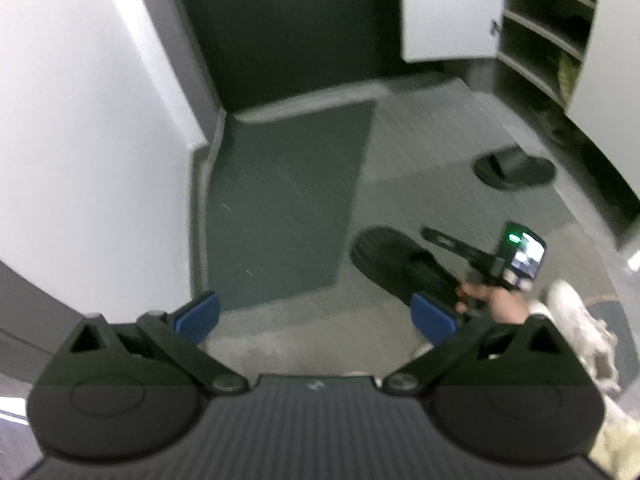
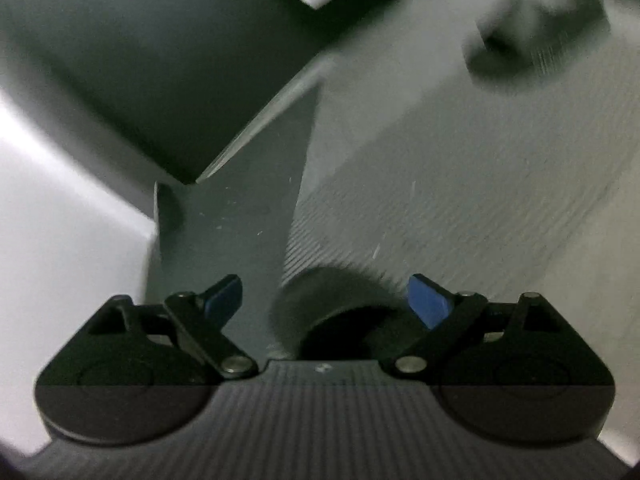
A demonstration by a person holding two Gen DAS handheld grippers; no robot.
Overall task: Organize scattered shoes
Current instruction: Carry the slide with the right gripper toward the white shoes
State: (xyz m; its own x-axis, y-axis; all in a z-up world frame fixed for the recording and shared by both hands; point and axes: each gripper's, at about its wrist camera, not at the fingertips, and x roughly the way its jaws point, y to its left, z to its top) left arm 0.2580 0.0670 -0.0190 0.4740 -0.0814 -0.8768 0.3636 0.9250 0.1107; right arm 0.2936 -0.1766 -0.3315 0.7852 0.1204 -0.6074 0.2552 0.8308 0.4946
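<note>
A black slipper (image 1: 400,264) lies on the ribbed grey mat (image 1: 420,184), just beyond the right pad of my left gripper (image 1: 316,316), which is open and holds nothing. A hand (image 1: 492,304) holds my right gripper (image 1: 440,240) over the heel end of that slipper. In the right wrist view, my right gripper (image 2: 326,300) is open and the slipper (image 2: 340,332) shows dark and blurred below the jaws, apart from both blue pads. A second black slipper (image 1: 516,168) (image 2: 504,56) lies farther off, near the shoe cabinet.
An open shoe cabinet (image 1: 552,28) with several shelves stands at the far right. A dark green mat (image 1: 288,200) lies before a dark door, with a white wall (image 1: 80,140) at the left. The person's light-coloured shoe (image 1: 580,328) is at the right edge.
</note>
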